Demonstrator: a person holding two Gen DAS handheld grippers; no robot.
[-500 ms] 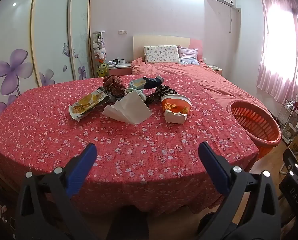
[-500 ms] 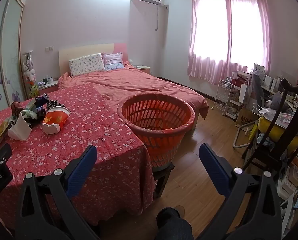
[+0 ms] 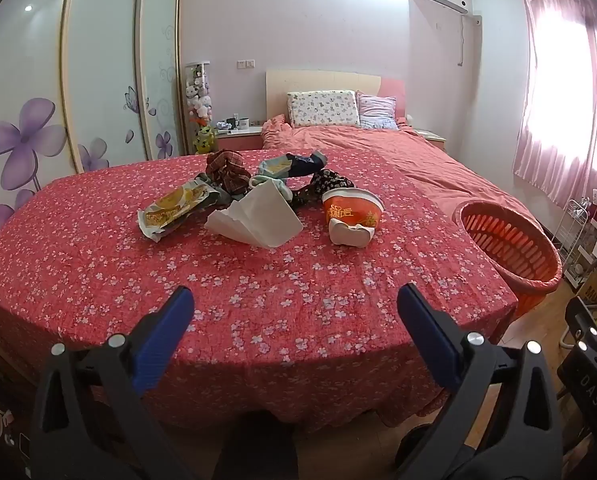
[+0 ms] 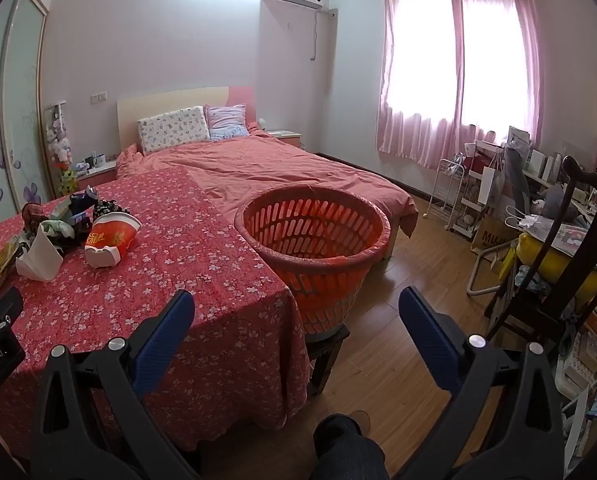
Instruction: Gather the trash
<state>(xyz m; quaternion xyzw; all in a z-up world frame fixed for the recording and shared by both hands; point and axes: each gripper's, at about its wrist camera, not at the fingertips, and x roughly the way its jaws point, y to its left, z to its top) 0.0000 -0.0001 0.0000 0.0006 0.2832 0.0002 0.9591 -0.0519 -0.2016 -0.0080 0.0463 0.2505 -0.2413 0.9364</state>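
A heap of trash lies on the table with the red flowered cloth (image 3: 258,300): a crushed orange noodle cup (image 3: 352,216), a white crumpled paper (image 3: 258,218), a yellow snack wrapper (image 3: 174,210) and dark cloth scraps (image 3: 226,170). An orange slotted basket (image 4: 314,240) stands at the table's right edge. My left gripper (image 3: 294,328) hovers open over the table's near edge, well short of the heap. My right gripper (image 4: 296,330) is open over the table's right corner, near the basket. The noodle cup (image 4: 112,238) and the white paper (image 4: 40,258) also show at far left in the right wrist view.
Behind the table stands a bed (image 4: 266,164) with a red cover and pillows. A dark wooden chair (image 4: 570,248) and cluttered shelves (image 4: 486,184) fill the right side. Wooden floor (image 4: 398,320) lies beside the basket. A person's knee (image 4: 346,444) shows at the bottom.
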